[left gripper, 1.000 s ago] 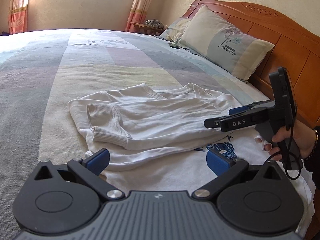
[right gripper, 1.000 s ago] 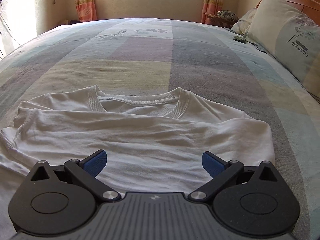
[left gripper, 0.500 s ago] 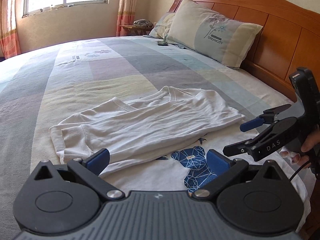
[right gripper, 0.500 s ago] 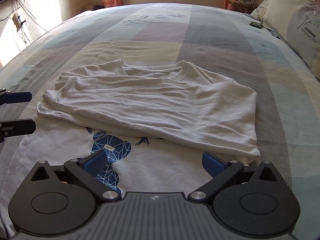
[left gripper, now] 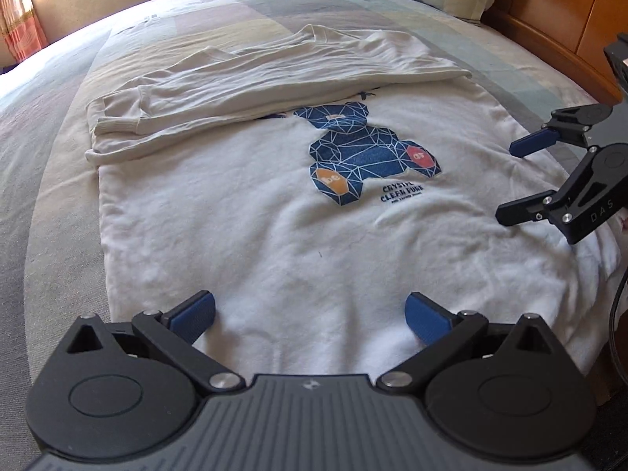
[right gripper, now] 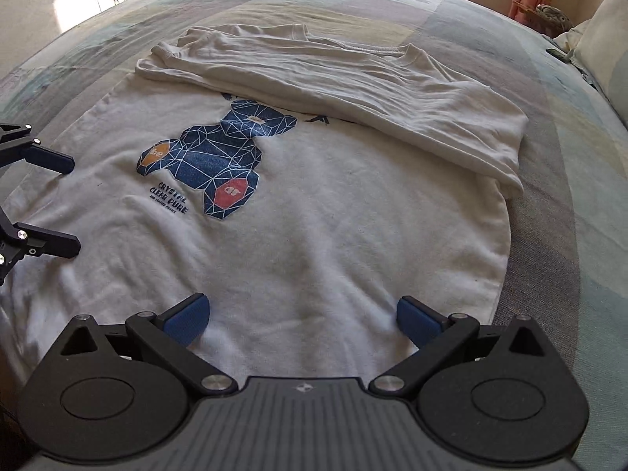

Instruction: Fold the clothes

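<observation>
A white sweatshirt (left gripper: 243,235) is showing a dark blue bear print (left gripper: 365,153) crossed with thin white lines, carrying one orange patch and one red patch, with dark lettering beneath. The bedspread (right gripper: 569,180) is lying in broad pale blocks of grey, cream, lilac and light blue-green. Both grippers (left gripper: 310,312) (right gripper: 300,316) are black with blue pads (left gripper: 194,312). The headboard (left gripper: 549,8) is glowing orange-brown, and the curtain (left gripper: 19,23) seems to be orange-striped, though blurred.
</observation>
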Available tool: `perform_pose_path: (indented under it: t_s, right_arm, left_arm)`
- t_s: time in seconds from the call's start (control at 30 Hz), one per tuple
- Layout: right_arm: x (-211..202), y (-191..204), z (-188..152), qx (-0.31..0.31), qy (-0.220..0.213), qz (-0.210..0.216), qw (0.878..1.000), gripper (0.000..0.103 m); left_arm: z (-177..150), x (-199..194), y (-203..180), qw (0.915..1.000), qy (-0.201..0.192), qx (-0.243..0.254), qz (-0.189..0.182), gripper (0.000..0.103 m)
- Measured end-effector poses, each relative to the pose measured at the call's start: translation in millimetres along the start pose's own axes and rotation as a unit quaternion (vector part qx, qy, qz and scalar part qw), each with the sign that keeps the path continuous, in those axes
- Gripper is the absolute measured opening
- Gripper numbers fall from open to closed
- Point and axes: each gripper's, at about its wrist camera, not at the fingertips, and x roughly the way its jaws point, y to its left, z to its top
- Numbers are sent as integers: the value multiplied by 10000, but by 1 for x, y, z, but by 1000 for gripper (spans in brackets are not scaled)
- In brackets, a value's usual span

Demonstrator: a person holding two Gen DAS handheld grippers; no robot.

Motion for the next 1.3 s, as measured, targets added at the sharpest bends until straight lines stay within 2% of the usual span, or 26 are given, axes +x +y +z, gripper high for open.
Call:
perform_pose_path:
  t_s: [0.07, 0.2, 0.3, 0.37, 0.43, 0.5, 0.67, 0.9, 1.3]
  right_arm:
    - [-2, 0, -5, 4, -91, -9, 10000, 103]
    - [-6, 1, -6, -107, -105, -14, 9999, 103]
    - [-21, 3, -12, -293, -253, 273, 9989, 103]
    - [-24, 6, -19, -448, -288, 607, 9967, 103]
    - [-18, 12, -26, -562, -176, 575, 9966, 103]
    - [-18, 20, -31, -733, -297, 399, 9961, 103]
    - [-17, 15, -29, -633, -236, 463, 9966, 103]
    - [-17, 15, -29, -639, -246, 477, 9965, 103]
    - [-14, 14, -30, -735, -369, 523, 9952, 103]
  left_arm:
    - [0, -1, 0, 9999, 13, -45, 92, 102]
    - [8, -11, -3, 9974, 445, -469, 308, 102]
    - [2, -23, -10, 9976, 295, -615, 102, 102]
    - [-5, -16, -15, 9965, 474, -681, -25, 102]
    - [-12, -14, -23, 9976, 391, -552, 135, 102]
    - [-16, -15, -25, 9980, 333, -489, 216, 102]
    - [-21, -18, -23, 9985, 244, -403, 263, 102]
    - [-12, -12, -27, 9970, 519, -409, 407, 103]
    - [-12, -14, -31, 9964, 576, -335, 516, 103]
